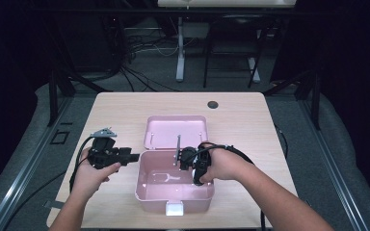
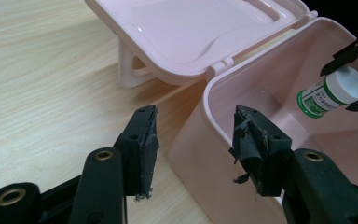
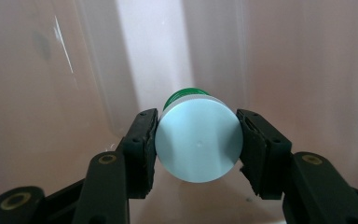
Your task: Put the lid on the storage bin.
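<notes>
A pink box [image 1: 173, 185] is seen in the high view on a wooden table [image 1: 250, 120], with its lid [image 1: 175, 132] thrown back on the far side of the box and a white latch [image 1: 174, 208] on the near wall.

The left gripper [image 1: 134, 157] is held just beside the box's left wall, outside it. In the left gripper view its jaws are shown spread wide with nothing between them: one pad [image 2: 144, 149] is over the bare table, the other [image 2: 254, 147] at the box's rim. The propped lid is also shown there, resting on its white handle [image 2: 126, 65].

The right gripper [image 1: 183, 159] is reached down inside the box, near its far wall. What it carries is hardly made out from above, where a pale mark on the box floor [image 1: 166, 177] is seen instead. In the right gripper view a small bottle [image 3: 198, 140] with a white cap is shown clamped by the cap between both pads, a green band just visible behind the cap and the box's pink inner wall beyond. From the left gripper view the same bottle [image 2: 333, 93] is seen sideways inside the box, tilted, with its green and white label exposed. Whether it touches the box floor cannot be told.
</notes>
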### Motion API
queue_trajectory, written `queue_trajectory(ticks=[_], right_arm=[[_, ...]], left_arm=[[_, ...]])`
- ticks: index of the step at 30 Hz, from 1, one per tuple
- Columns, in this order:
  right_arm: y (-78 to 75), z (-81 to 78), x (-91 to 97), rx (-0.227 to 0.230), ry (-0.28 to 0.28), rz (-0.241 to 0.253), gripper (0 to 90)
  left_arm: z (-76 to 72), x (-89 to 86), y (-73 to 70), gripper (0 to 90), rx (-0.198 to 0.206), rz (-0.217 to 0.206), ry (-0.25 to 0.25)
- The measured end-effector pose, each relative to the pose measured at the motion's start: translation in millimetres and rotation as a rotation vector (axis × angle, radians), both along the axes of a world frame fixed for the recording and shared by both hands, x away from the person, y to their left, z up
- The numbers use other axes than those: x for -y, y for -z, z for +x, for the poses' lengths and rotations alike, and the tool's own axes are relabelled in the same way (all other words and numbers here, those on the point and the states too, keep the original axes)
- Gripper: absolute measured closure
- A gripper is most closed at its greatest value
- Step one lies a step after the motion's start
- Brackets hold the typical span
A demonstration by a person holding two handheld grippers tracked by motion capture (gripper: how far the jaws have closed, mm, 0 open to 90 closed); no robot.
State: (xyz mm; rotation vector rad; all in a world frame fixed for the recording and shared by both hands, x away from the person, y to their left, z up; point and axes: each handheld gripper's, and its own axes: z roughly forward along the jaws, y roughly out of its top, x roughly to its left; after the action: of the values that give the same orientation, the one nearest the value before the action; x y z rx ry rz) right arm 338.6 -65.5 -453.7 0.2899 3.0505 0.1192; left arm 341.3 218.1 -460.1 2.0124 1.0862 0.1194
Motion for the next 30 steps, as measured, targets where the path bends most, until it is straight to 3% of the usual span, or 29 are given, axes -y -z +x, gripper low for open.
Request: queue_trajectory(ticks=[6, 30], right_arm=[[4.7, 2.1, -2.1, 0.002, -0.001, 0.005, 50.3], [25.9, 4.4, -8.6, 0.024, -0.056, -0.053, 50.3]], left_arm=[[0.2, 2.5, 1.4, 50.1, 0.005, 0.007, 0.006], [2.4, -3.2, 1.7, 49.9, 0.002, 0.003, -0.006]])
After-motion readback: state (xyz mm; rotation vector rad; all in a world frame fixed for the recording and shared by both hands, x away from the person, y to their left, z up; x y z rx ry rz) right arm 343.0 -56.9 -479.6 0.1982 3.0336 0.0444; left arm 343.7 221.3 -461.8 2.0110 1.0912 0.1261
